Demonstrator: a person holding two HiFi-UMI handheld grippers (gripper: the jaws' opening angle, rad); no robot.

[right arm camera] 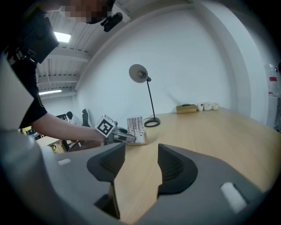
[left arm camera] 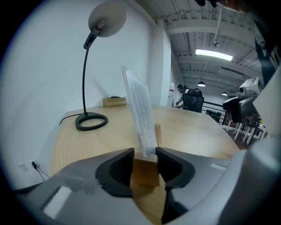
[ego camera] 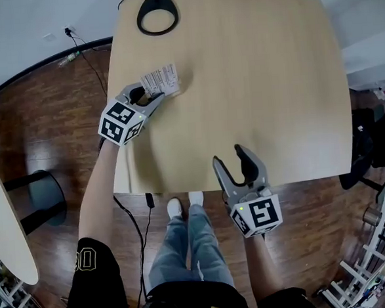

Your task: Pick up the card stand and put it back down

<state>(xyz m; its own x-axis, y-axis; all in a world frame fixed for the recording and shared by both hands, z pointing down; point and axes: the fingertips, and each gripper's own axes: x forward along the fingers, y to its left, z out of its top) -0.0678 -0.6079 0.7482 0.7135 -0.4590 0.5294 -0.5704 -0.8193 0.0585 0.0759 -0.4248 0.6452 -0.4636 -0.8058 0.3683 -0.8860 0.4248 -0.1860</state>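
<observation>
The card stand point(ego camera: 160, 80) is a small wooden block holding an upright clear card with a striped print. It stands at the table's left side. My left gripper point(ego camera: 155, 95) is shut on its wooden base point(left arm camera: 145, 170), one jaw on each side, and the card point(left arm camera: 139, 112) rises edge-on just beyond them. I cannot tell whether the base touches the table. The right gripper view shows the stand point(right arm camera: 136, 127) with the left gripper point(right arm camera: 124, 138) on it. My right gripper point(ego camera: 231, 158) hangs open over the table's near edge, with nothing between its jaws point(right arm camera: 137, 165).
The light wooden table point(ego camera: 259, 79) carries a black desk lamp with a ring base point(ego camera: 157, 15) at the far left. A small wooden box point(right arm camera: 186, 108) and white cups sit at the far edge. Dark wooden floor, a cable and chairs surround the table.
</observation>
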